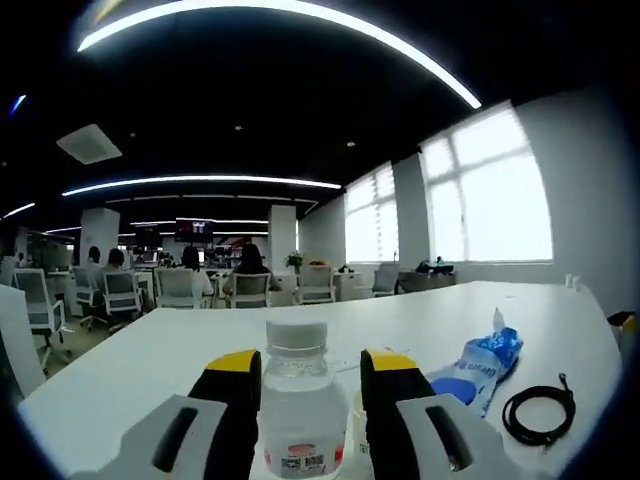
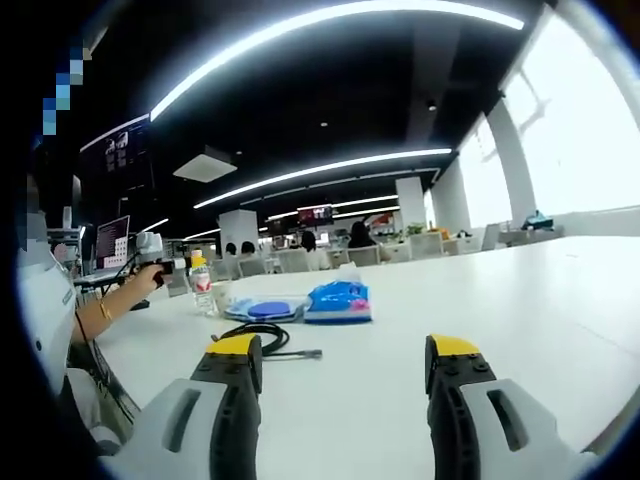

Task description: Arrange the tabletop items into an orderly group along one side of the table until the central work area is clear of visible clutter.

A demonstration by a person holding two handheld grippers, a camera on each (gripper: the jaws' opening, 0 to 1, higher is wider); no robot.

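Left gripper [image 1: 310,385] has its yellow-tipped jaws closed on a clear plastic water bottle with a white cap [image 1: 297,400], standing upright on the white table [image 1: 150,350]. Right of it lie a blue plastic packet [image 1: 480,365] and, nearer, a coiled black cable [image 1: 540,410]. Right gripper [image 2: 345,365] hangs over bare tabletop, jaws spread wide with nothing between them.

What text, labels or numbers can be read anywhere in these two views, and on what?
None can be read.
Water bottle label, between the left gripper jaws: red band and barcode, print too small.
Blue packet: print blurred.
Wall screen: content too small.
Hanging screen: blurred.
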